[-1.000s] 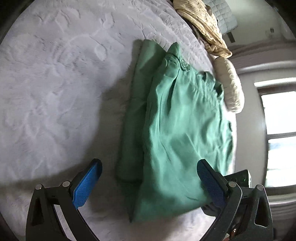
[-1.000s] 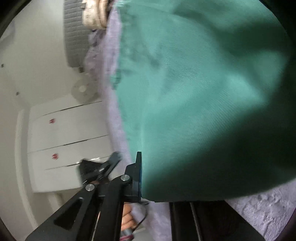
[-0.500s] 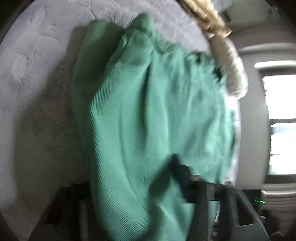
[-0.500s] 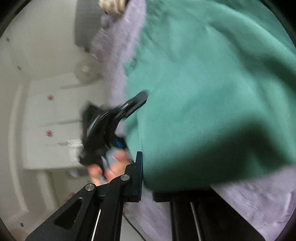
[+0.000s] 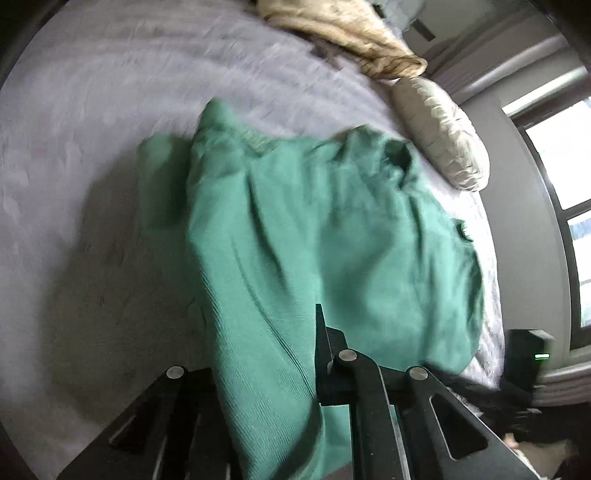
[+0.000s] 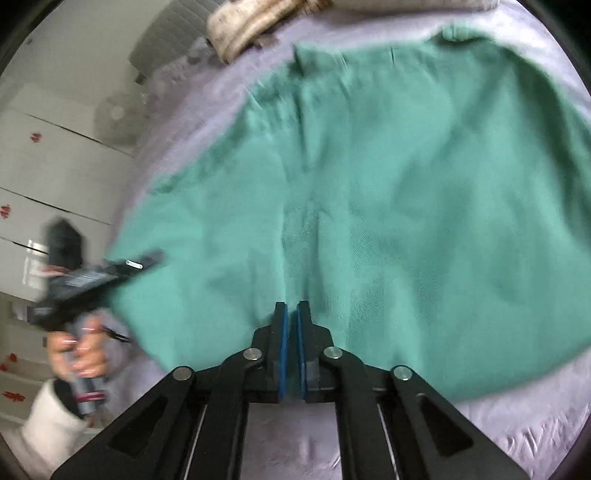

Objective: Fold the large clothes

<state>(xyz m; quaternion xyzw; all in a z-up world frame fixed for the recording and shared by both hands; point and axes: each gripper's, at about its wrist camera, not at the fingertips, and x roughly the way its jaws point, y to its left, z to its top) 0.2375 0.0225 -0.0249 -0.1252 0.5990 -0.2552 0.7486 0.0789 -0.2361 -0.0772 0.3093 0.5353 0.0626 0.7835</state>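
Note:
A large green garment (image 5: 332, 236) lies folded on the lilac bedspread (image 5: 92, 147), its near edge raised. My left gripper (image 5: 266, 332) has the garment's near left part between its fingers, and its jaws are closing on it. Cloth drapes over the left finger and hides it. In the right wrist view the garment (image 6: 406, 192) spreads ahead. My right gripper (image 6: 291, 321) is shut, its blue pads pinching the garment's near edge. The left gripper (image 6: 122, 269), held by a hand (image 6: 81, 350), grips the garment's left corner in that view.
A beige blanket (image 5: 343, 33) and a cream pillow (image 5: 439, 136) lie at the bed's far end. A window (image 5: 569, 184) is to the right, with a black device (image 5: 532, 350) below it. White wardrobe doors (image 6: 44, 177) and a fan (image 6: 114, 114) stand beyond the bed's left edge.
My left gripper went from wide open above the garment to closed on its near edge and rose with it. The right gripper rolled, and the cloth now spreads out ahead of it.

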